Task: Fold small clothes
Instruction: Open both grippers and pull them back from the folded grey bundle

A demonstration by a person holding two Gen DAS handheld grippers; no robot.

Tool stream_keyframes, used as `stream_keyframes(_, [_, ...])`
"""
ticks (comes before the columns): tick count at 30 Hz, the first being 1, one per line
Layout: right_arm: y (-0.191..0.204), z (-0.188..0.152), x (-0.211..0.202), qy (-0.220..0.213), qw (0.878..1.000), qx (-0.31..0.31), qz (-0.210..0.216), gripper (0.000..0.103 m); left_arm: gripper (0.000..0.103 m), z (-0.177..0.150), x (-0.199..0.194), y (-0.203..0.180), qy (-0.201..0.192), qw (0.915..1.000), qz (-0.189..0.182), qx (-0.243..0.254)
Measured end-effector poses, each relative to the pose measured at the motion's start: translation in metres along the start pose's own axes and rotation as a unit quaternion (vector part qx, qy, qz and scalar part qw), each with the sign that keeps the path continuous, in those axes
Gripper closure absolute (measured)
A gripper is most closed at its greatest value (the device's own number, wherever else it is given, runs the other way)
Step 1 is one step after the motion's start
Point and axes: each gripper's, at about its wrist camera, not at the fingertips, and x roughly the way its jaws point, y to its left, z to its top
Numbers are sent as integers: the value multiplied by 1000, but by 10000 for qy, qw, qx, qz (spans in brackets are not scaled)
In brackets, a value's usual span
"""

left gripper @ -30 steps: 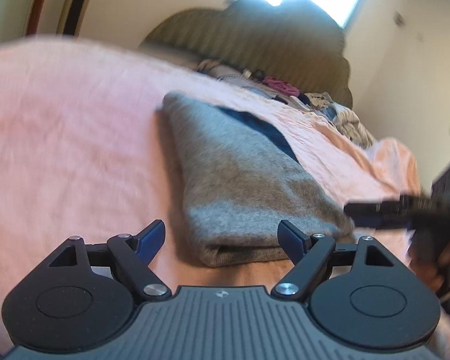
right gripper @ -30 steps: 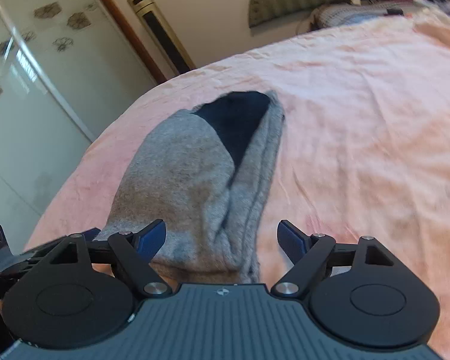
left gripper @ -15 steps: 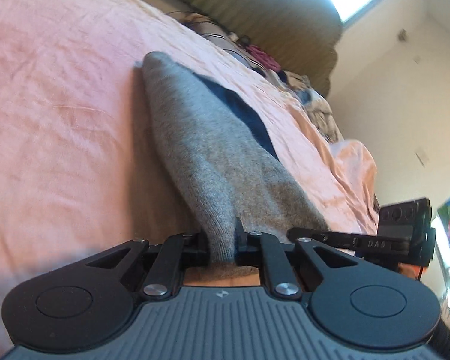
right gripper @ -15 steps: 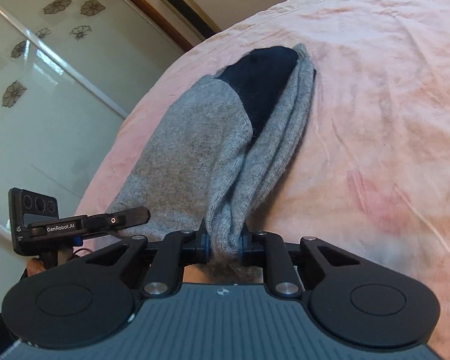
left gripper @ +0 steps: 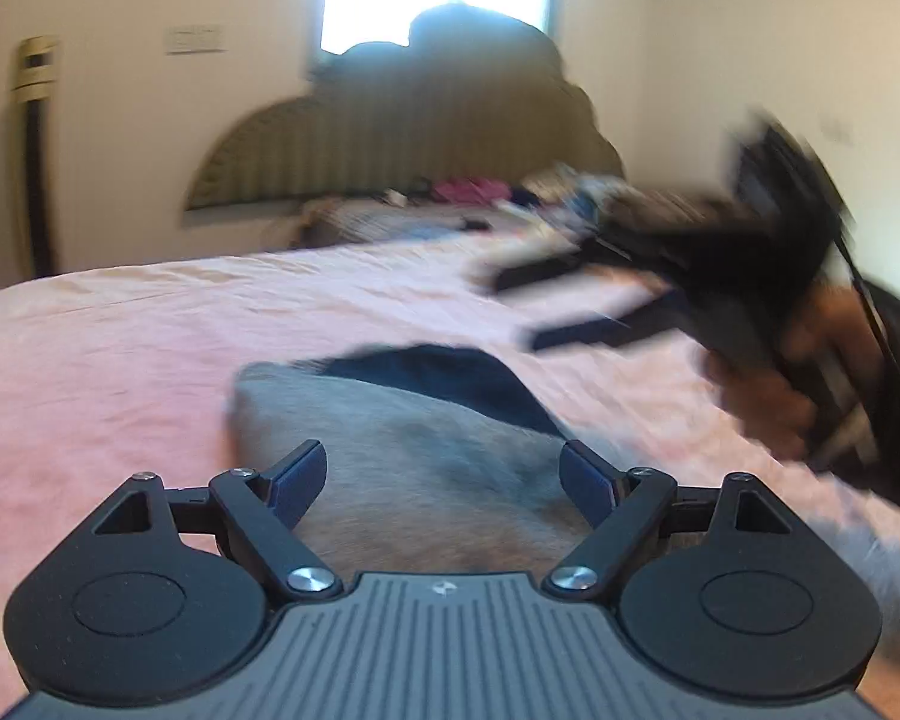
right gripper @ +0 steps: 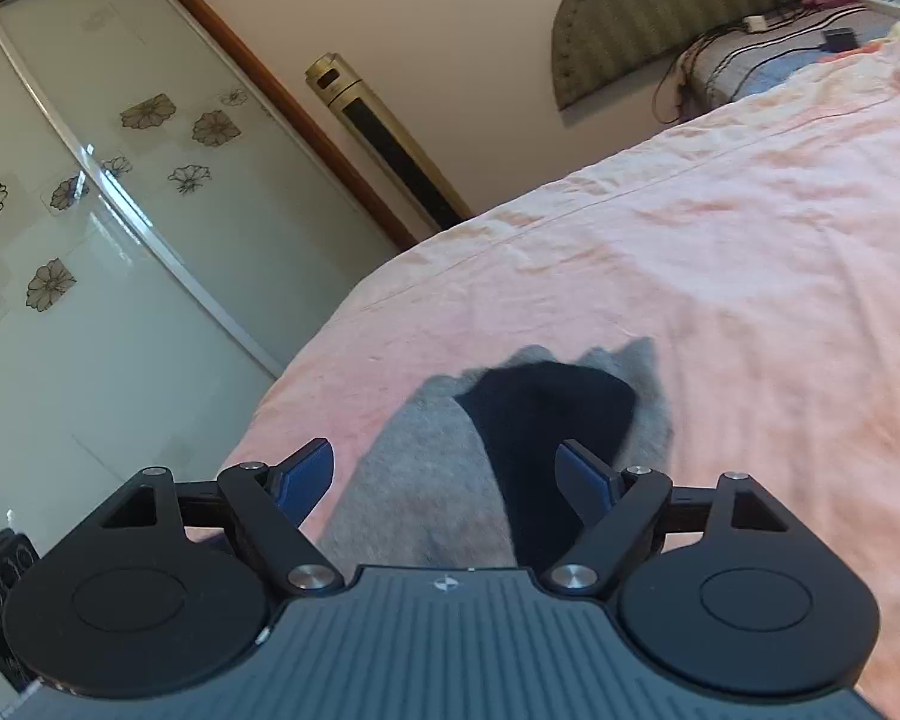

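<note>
A grey knitted garment [left gripper: 390,420] with a dark navy part [left gripper: 450,372] lies folded on the pink bed sheet [left gripper: 120,360]. My left gripper [left gripper: 441,456] hovers over its near end. Its jaws are opening, and the blue pads stand wide apart without pressing the cloth. The right wrist view shows the same garment [right gripper: 414,480], its navy part [right gripper: 546,396] at the far end. My right gripper [right gripper: 444,450] hangs above it, jaws opening too, with nothing pinched. In the left wrist view, the right gripper [left gripper: 540,306] is a blur held by a hand [left gripper: 768,396].
A striped headboard [left gripper: 390,138] and a pile of clothes [left gripper: 468,189] stand at the head of the bed. A tall gold tower unit [right gripper: 384,138] and glass sliding doors with flowers [right gripper: 90,210] are on the left, past the bed edge. Cables [right gripper: 720,42] lie by the headboard.
Both grippers were open, then shut on the garment's near edge, and are open again now. They have let the cloth go and risen. The left gripper has rolled back level.
</note>
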Motion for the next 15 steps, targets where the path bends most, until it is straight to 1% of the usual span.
stream_keyframes(1, [1, 6, 22, 170, 9998, -52, -28, 15, 18, -2, 17, -10, 168, 9994, 74, 291])
stream_keyframes(2, [2, 7, 39, 377, 9989, -200, -170, 11, 18, -8, 34, -15, 385, 9974, 282, 542])
stream_keyframes(3, [-2, 5, 64, 724, 9948, -443, -560, 11, 19, -17, 47, -15, 616, 9944, 445, 734])
stream_keyframes(4, [-9, -1, 78, 1003, 9893, -658, -832, 17, 19, -28, 46, -13, 462, 9929, 482, 980])
stream_keyframes(5, [-14, -7, 73, 834, 9884, -1066, -689, 22, 19, -38, 40, -11, 342, 9914, 405, 1195])
stream_keyframes(6, [-24, -8, 66, 785, 9906, -962, -570, 27, 19, -41, 36, -7, 331, 9909, 364, 1256])
stream_keyframes(8, [-47, 0, 56, 682, 9959, -277, -520, 62, 19, -39, 34, -6, 375, 9906, 324, 1276])
stream_keyframes(10, [-56, 0, 49, 651, 9965, -62, -514, 74, 18, -36, 34, -8, 320, 9904, 335, 1304])
stream_keyframes(11, [-54, -3, 41, 609, 9966, 45, -555, 73, 18, -33, 29, -9, 279, 9913, 343, 1243])
stream_keyframes(12, [-47, -5, 34, 539, 9963, 52, -673, 70, 18, -31, 21, -10, 212, 9928, 307, 1135])
stream_keyframes(13, [-37, -9, 24, 434, 9960, -44, -777, 56, 18, -31, 10, -10, 115, 9950, 178, 981])
stream_keyframes(14, [-23, -16, 12, 276, 9964, -224, -768, 42, 18, -31, 1, -8, 62, 9963, 16, 860])
stream_keyframes(15, [-11, -23, 4, 167, 9970, -411, -637, 38, 18, -32, -4, -8, 61, 9968, -121, 788])
